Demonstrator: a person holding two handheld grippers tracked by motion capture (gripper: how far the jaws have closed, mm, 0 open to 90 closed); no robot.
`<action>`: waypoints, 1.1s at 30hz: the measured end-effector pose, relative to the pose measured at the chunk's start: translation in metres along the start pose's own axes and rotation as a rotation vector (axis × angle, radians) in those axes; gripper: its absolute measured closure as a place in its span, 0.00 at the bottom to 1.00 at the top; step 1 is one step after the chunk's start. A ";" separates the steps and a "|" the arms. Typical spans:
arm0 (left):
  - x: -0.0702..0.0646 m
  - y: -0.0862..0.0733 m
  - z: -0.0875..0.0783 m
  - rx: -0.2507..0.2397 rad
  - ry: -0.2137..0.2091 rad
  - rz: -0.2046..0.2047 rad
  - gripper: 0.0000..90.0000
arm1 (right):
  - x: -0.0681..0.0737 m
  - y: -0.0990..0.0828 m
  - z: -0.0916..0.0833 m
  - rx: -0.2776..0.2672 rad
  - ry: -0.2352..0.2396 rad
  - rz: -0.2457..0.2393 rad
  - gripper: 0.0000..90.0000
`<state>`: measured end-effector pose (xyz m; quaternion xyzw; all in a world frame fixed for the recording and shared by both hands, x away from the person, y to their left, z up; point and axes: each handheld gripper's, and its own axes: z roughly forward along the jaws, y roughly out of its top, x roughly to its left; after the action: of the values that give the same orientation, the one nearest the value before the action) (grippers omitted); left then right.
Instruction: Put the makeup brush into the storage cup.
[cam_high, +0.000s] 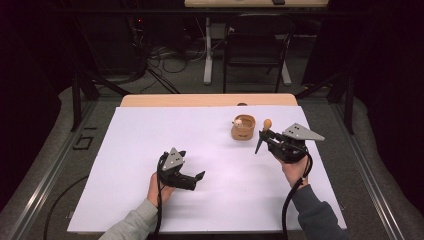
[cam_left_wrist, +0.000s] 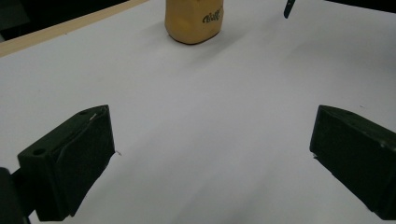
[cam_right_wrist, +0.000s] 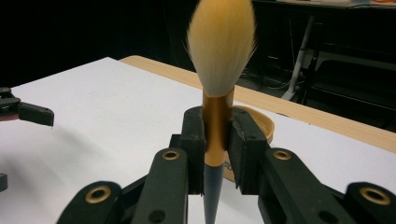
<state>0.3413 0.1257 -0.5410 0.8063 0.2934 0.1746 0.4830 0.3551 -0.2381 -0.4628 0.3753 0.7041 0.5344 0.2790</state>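
My right gripper (cam_high: 265, 136) is shut on a makeup brush (cam_high: 263, 131), held just right of a tan round cup (cam_high: 243, 128) at the right back of the white sheet. In the right gripper view the pads clamp the gold ferrule of the brush (cam_right_wrist: 219, 46); its cream and orange bristles point up, its dark handle points down, and the cup (cam_right_wrist: 261, 125) stands behind. My left gripper (cam_high: 192, 165) rests low on the sheet at centre left, jaws open and empty. The left gripper view has its jaws (cam_left_wrist: 212, 126) wide apart, the cup (cam_left_wrist: 194, 21) far ahead and the brush handle tip (cam_left_wrist: 289, 7) beside it.
A white sheet (cam_high: 150, 150) covers the wooden table (cam_high: 200, 100), whose far edge is bare wood. Beyond it stand a dark chair (cam_high: 255, 50) and a white desk leg (cam_high: 207, 50), with cables on the floor. Metal rails (cam_high: 60, 160) run along both sides.
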 end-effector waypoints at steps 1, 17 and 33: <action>0.000 0.000 0.000 0.000 0.001 0.001 0.00 | 0.000 0.000 0.000 -0.001 -0.001 0.000 0.86; -0.001 0.001 -0.002 -0.009 -0.007 0.007 0.00 | -0.001 0.008 0.007 0.011 -0.017 -0.027 0.86; -0.001 0.000 -0.001 -0.004 -0.017 0.013 0.00 | -0.004 0.028 0.021 0.020 -0.031 -0.037 0.86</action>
<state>0.3395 0.1257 -0.5401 0.8085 0.2837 0.1716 0.4861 0.3803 -0.2257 -0.4411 0.3730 0.7118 0.5161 0.2961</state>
